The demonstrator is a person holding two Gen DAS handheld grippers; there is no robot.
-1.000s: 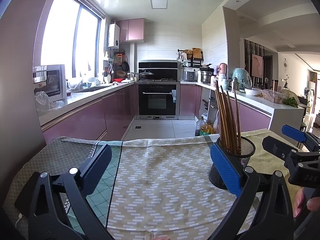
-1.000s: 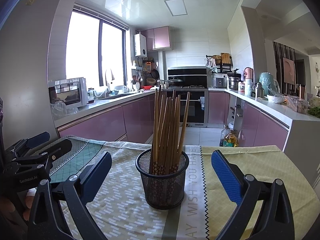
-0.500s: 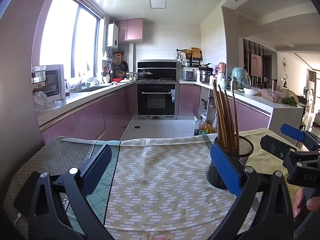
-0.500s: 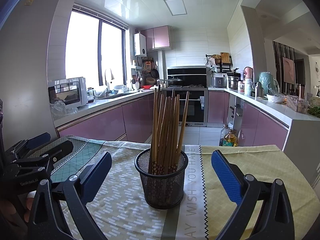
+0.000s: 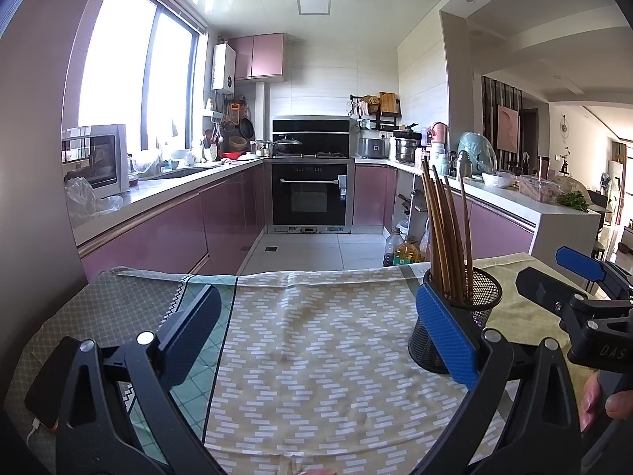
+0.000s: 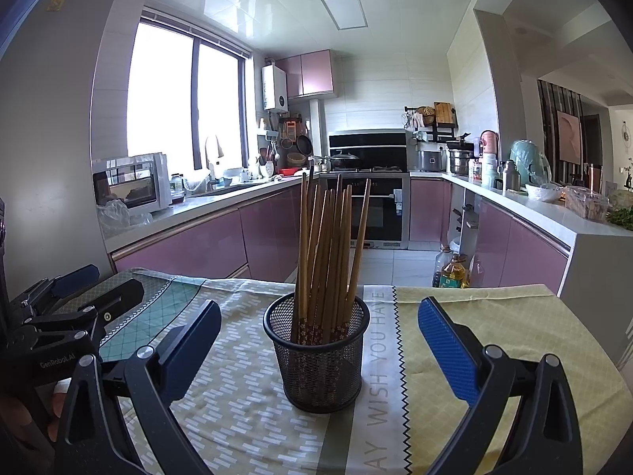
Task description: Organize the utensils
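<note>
A black mesh cup stands upright on the patterned tablecloth, holding several brown wooden chopsticks. My right gripper is open, and the cup sits in the wide gap between its blue pads, touching neither. In the left wrist view the same mesh cup with its chopsticks stands behind the right pad. My left gripper is open over bare cloth with nothing between its fingers. Each gripper shows at the edge of the other's view.
The table's far edge drops to the kitchen floor. A phone with a cable lies on the cloth at the near left. A person's fingers hold the right gripper's handle. Oil bottles stand on the floor beyond.
The left wrist view has shifted slightly, so the cup sits a little further left and lower in it. The right wrist view is nearly unchanged. Both grippers stay open.
</note>
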